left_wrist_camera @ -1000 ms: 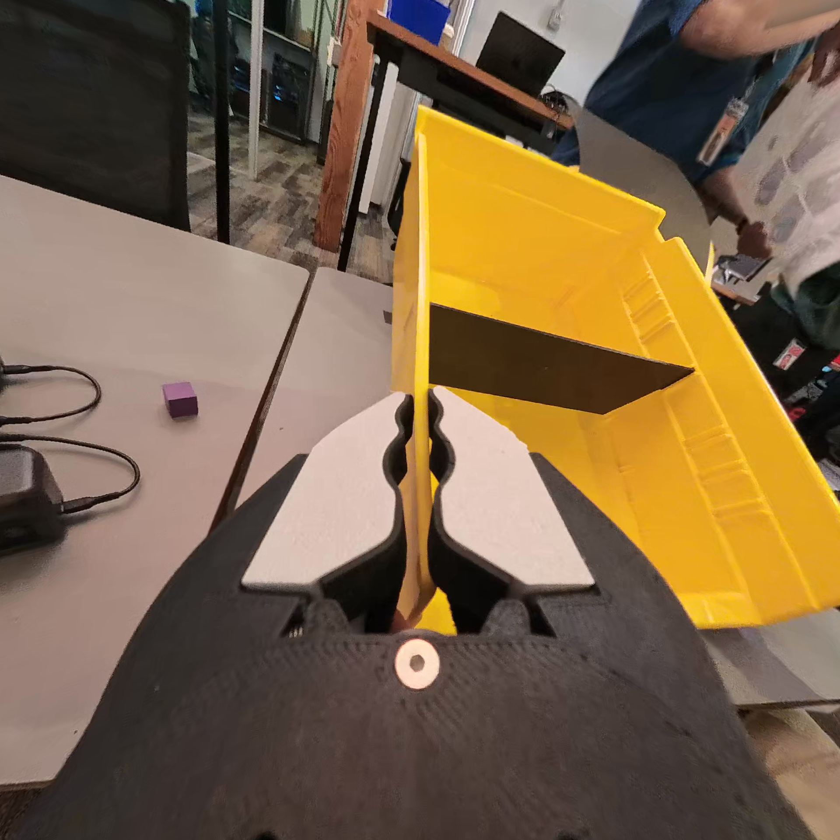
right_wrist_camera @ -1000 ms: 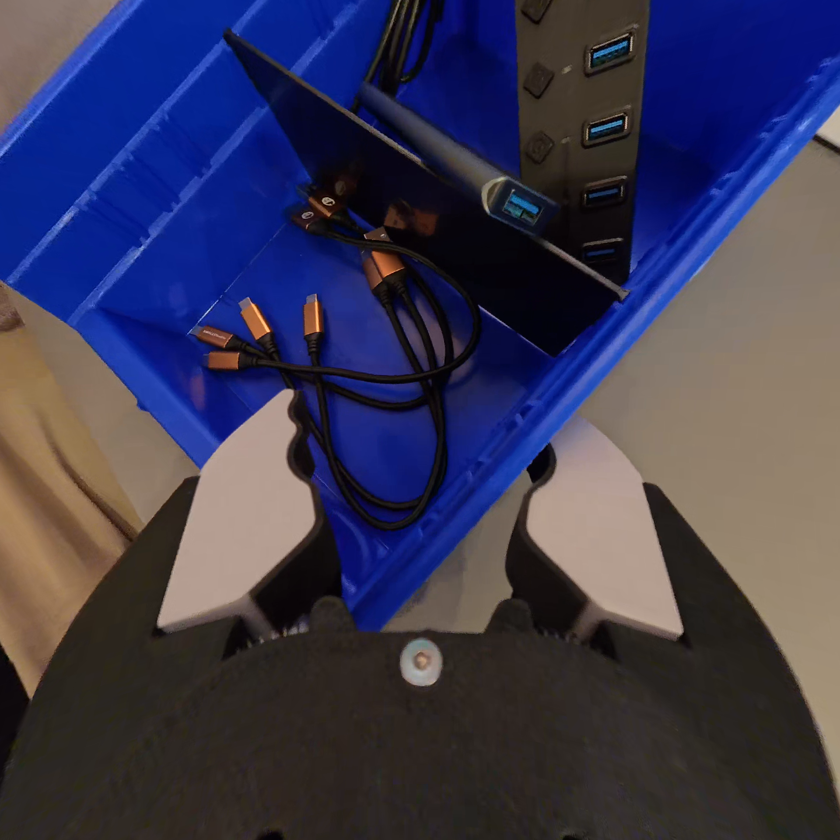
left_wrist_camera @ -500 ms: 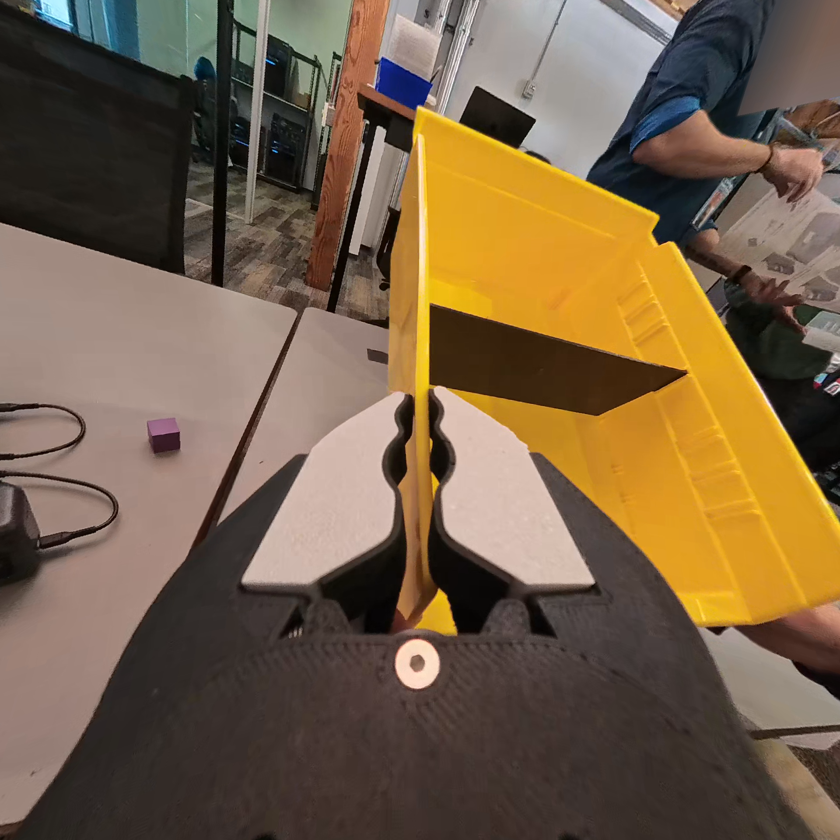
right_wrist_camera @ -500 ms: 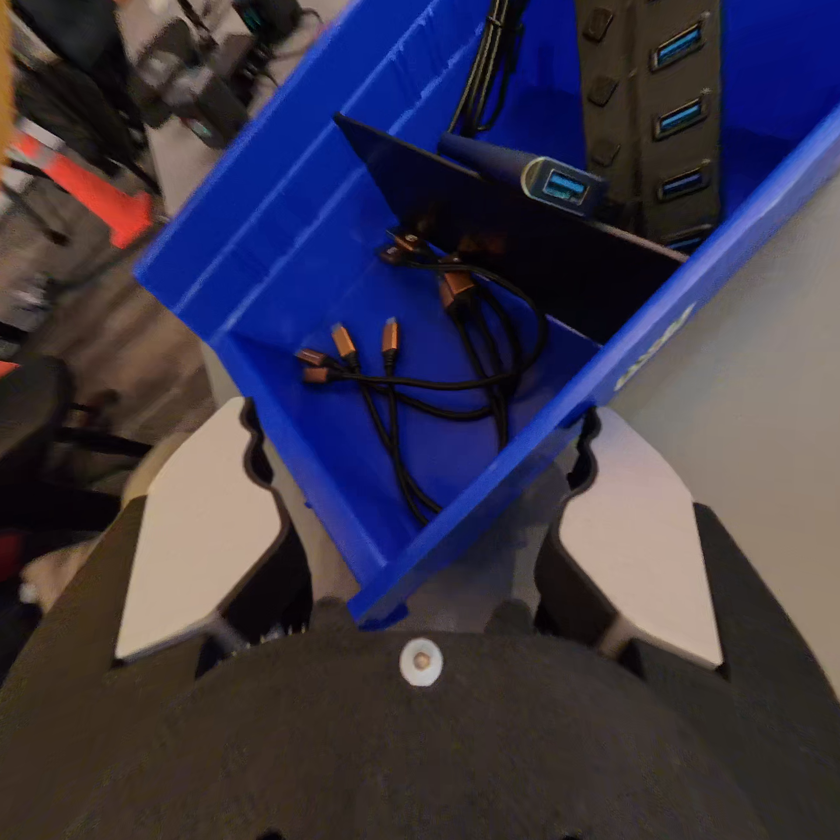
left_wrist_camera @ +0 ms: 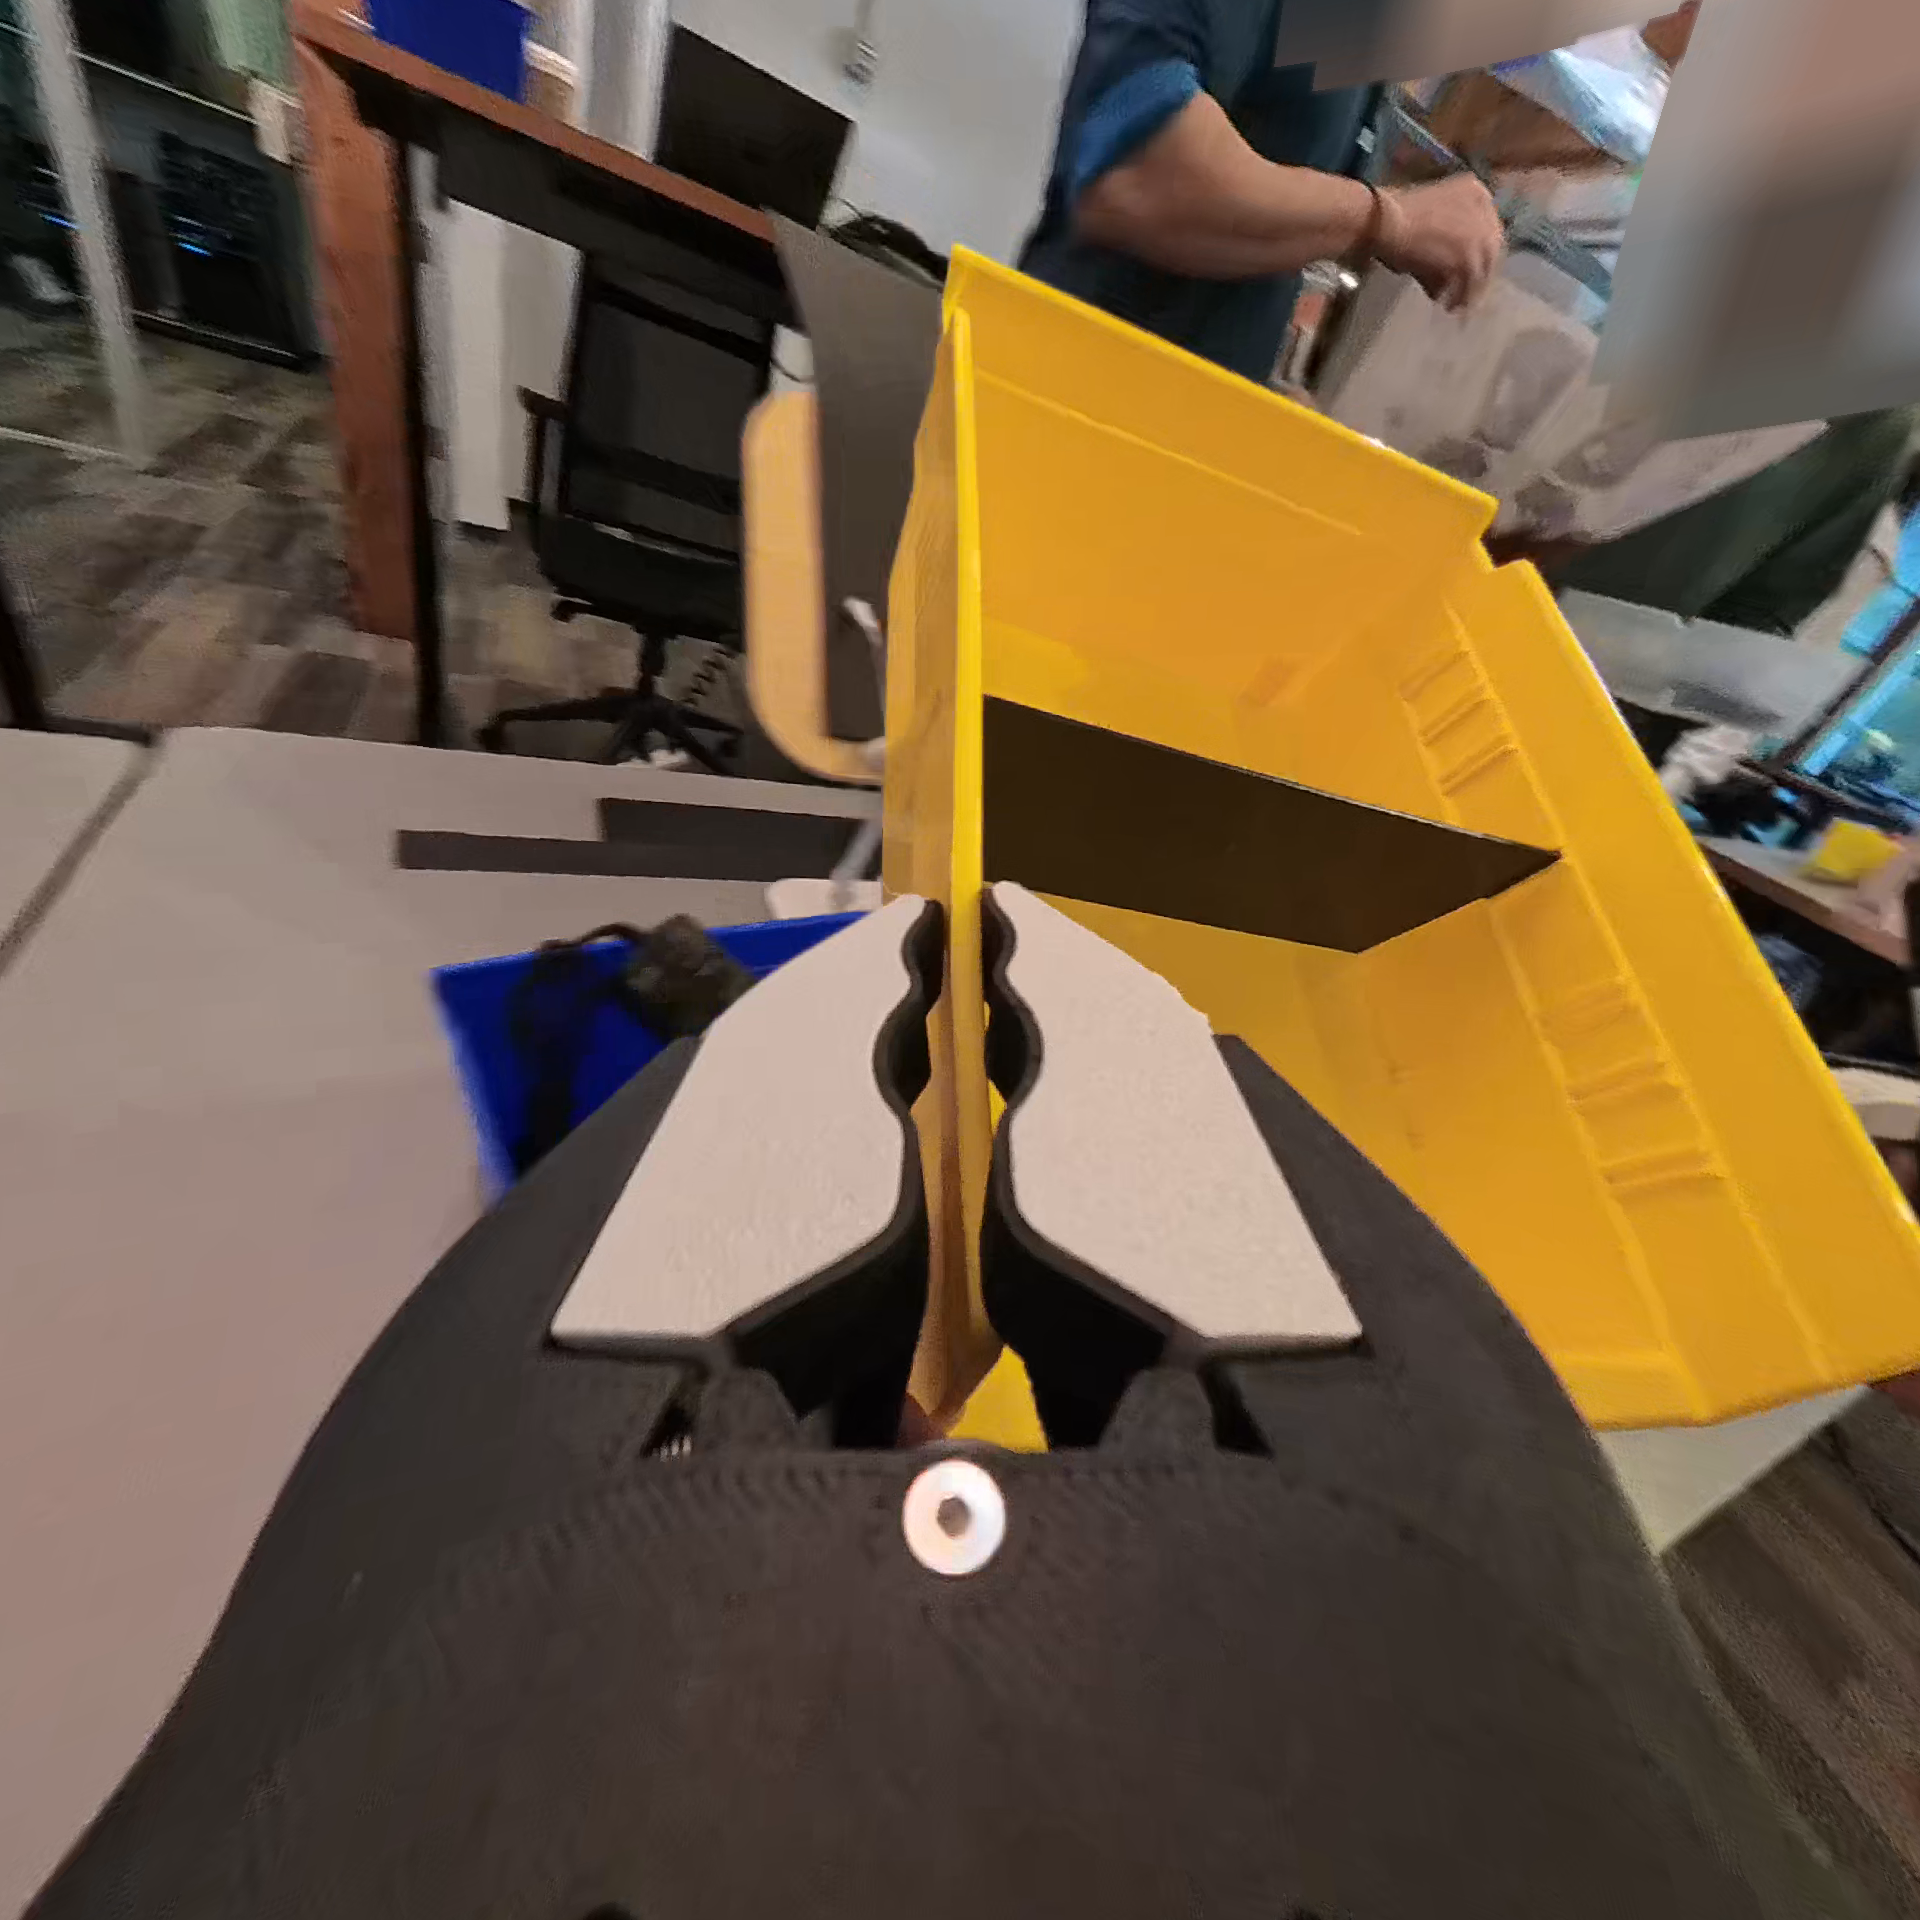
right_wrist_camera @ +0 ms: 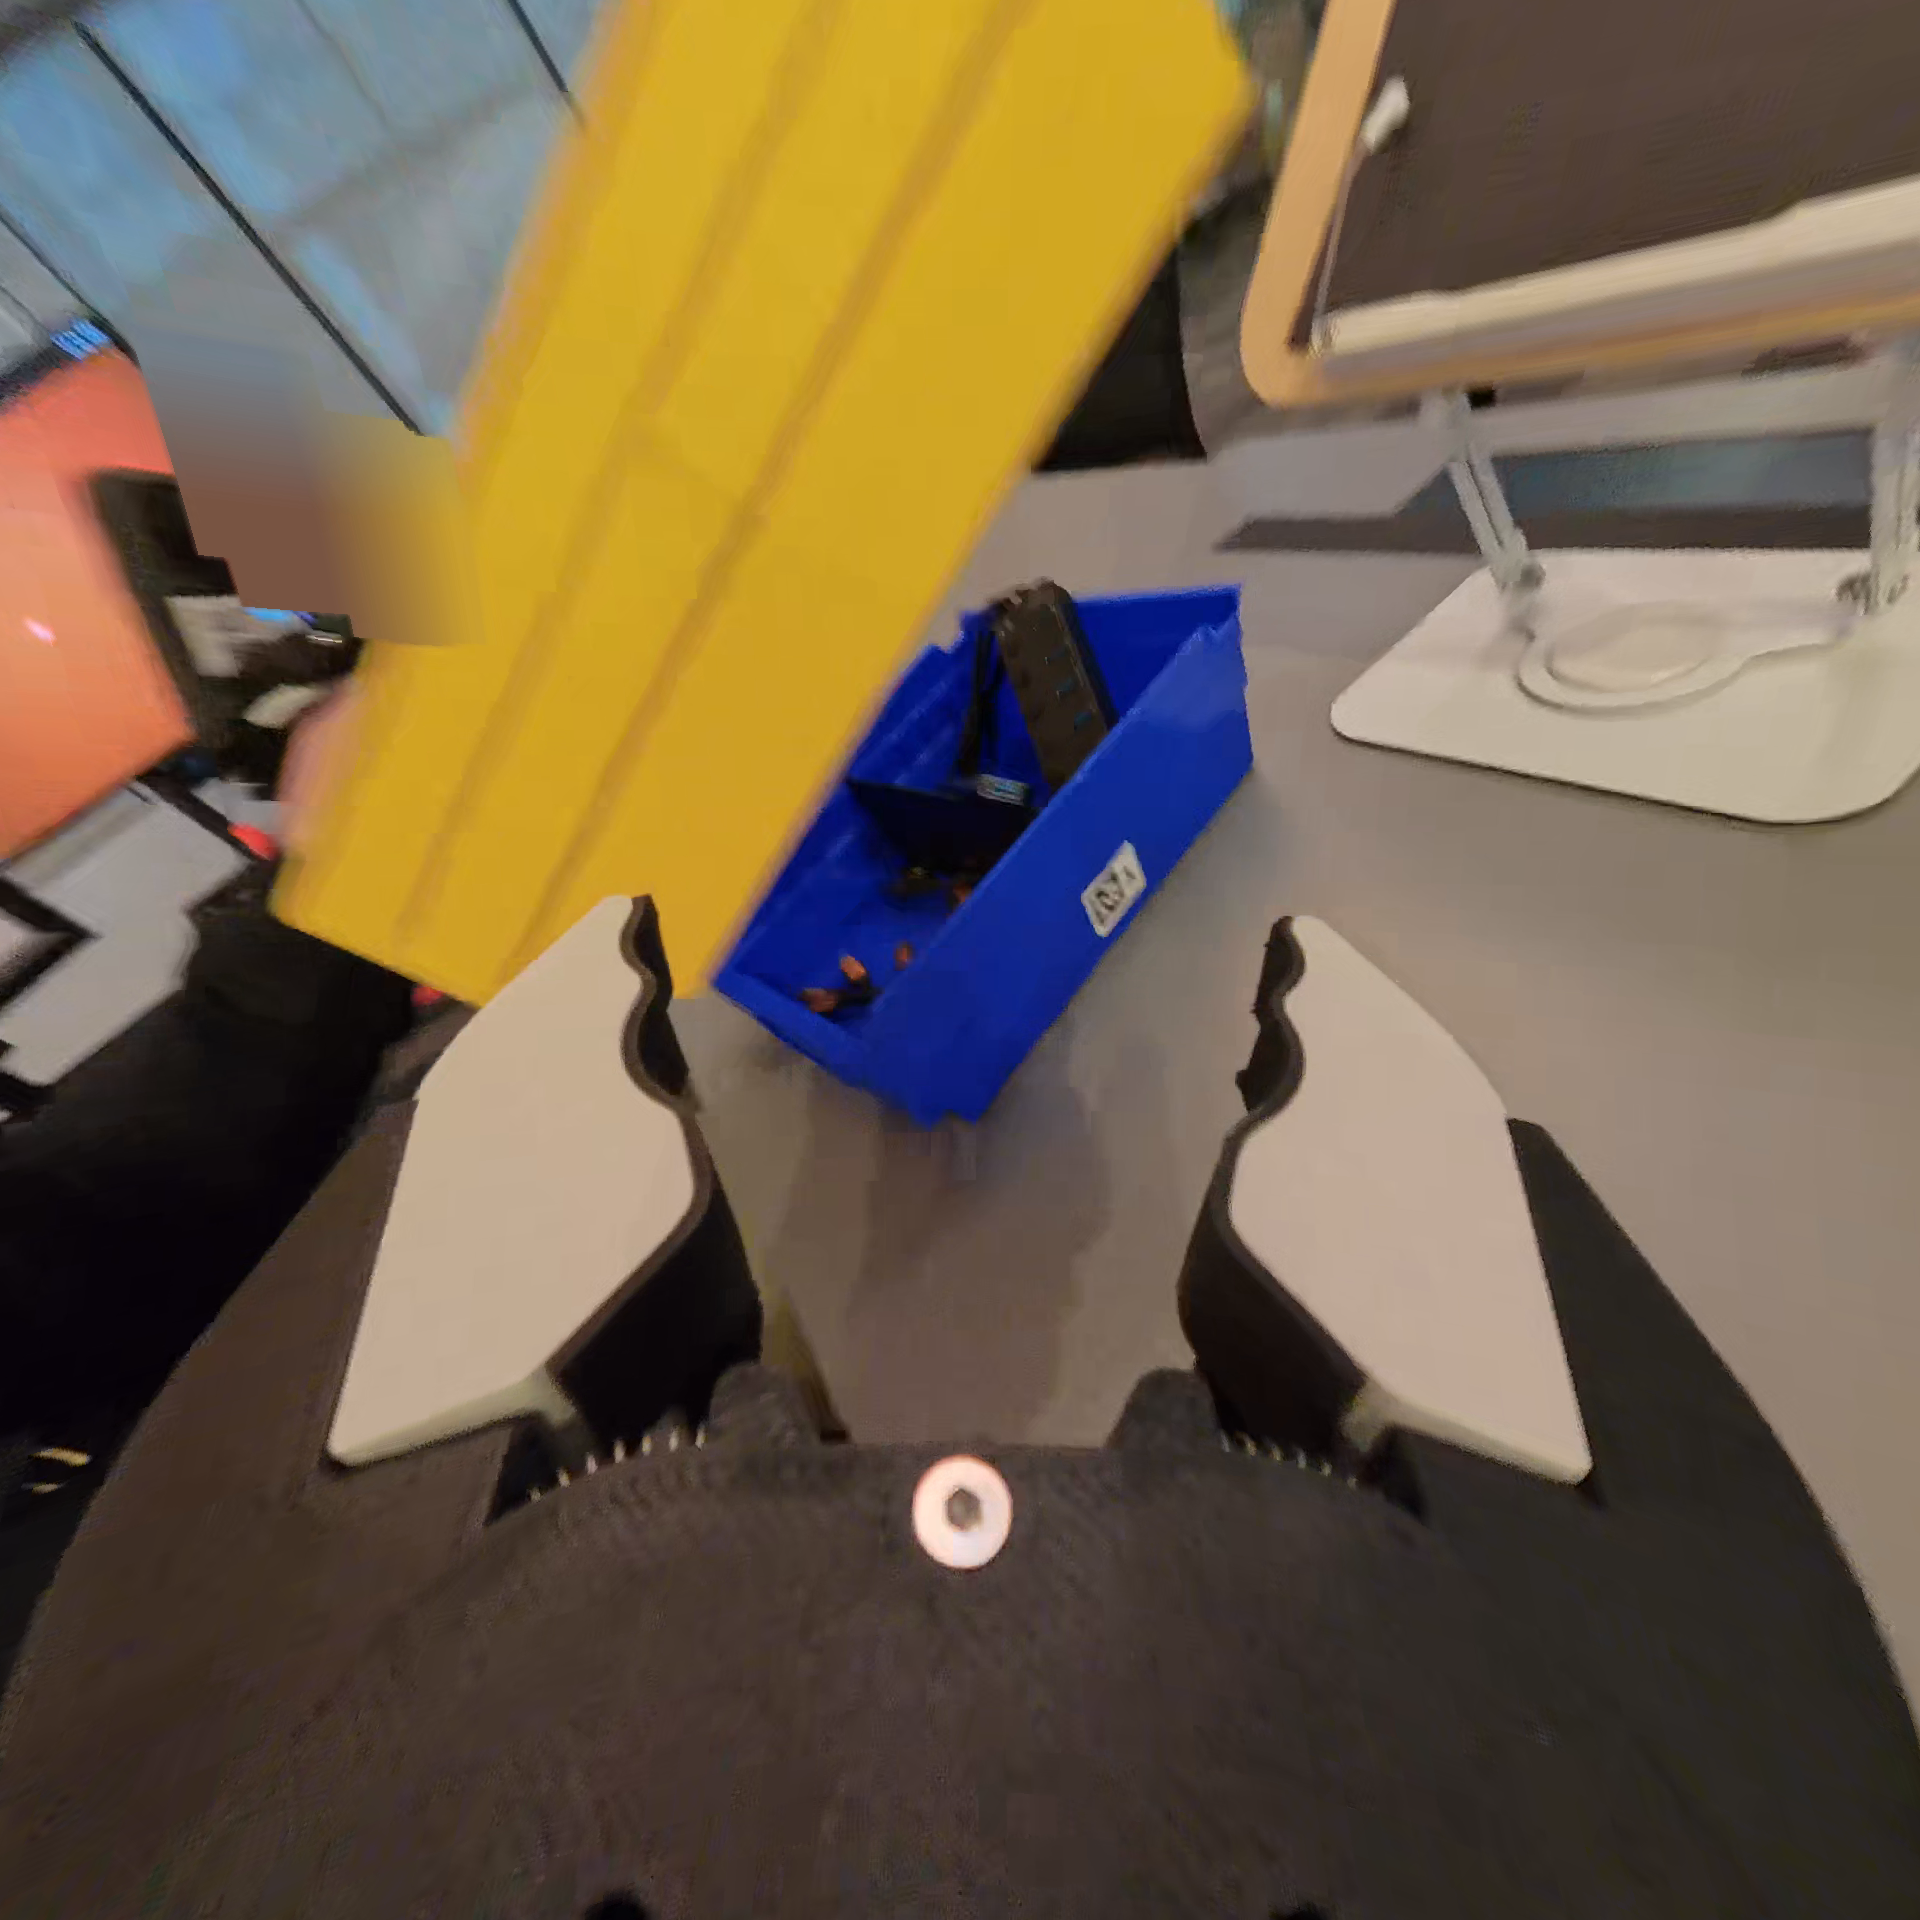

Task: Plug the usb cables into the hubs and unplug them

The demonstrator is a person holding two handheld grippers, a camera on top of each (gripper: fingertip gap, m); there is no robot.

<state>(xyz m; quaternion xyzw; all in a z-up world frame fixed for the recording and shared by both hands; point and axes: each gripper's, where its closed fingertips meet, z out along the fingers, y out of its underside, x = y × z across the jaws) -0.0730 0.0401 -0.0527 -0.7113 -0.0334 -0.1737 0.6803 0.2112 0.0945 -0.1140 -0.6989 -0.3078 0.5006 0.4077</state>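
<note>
My left gripper [left_wrist_camera: 961,914] is shut on the side wall of an empty yellow bin [left_wrist_camera: 1299,935] with a black divider [left_wrist_camera: 1226,842], held up in the air. It shows blurred from below in the right wrist view [right_wrist_camera: 748,436]. My right gripper [right_wrist_camera: 961,935] is open and empty, pulled back above the grey table [right_wrist_camera: 1507,987]. Ahead of it sits a blue bin [right_wrist_camera: 1029,935] holding a black USB hub [right_wrist_camera: 1055,686], a second hub [right_wrist_camera: 1003,790] on a black divider, and cables with copper plugs [right_wrist_camera: 852,977]. The blue bin's corner shows in the left wrist view [left_wrist_camera: 520,1029].
A white monitor stand [right_wrist_camera: 1621,727] with a white cable stands on the table at right. A person [left_wrist_camera: 1226,197] stands beyond the yellow bin. A black office chair [left_wrist_camera: 644,499] and a wooden desk [left_wrist_camera: 499,156] are behind the table. Some 30 cm of space lies between my two pairs of fingers.
My left gripper swung the yellow bin rightward over the blue bin. My right gripper drew back and up from the blue bin, which now looks smaller and farther away.
</note>
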